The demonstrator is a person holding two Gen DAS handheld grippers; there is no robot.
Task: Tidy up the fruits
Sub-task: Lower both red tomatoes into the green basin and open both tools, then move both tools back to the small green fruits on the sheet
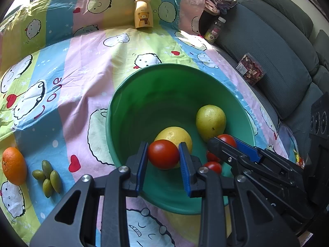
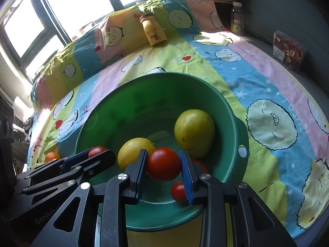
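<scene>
A green bowl (image 1: 131, 107) sits on a patterned cloth and also shows in the right wrist view (image 2: 230, 111). It holds a yellow lemon (image 1: 176, 135), a yellow-green fruit (image 1: 210, 121) and small tomatoes (image 1: 213, 167). My left gripper (image 1: 163, 154) is shut on a red tomato (image 1: 163, 154) above the bowl. My right gripper (image 2: 163, 164) is shut on another red tomato (image 2: 163, 164) above the bowl; it shows from the side in the left wrist view (image 1: 230, 144). An orange (image 1: 14, 165) and several green olives (image 1: 48, 177) lie on the cloth to the left.
A yellow bear jar (image 1: 143, 12) stands at the back. A small bottle (image 1: 214, 29) and a clear box of dried bits (image 1: 250, 69) sit by the grey sofa (image 1: 277, 51) on the right. Windows (image 2: 30, 20) are behind.
</scene>
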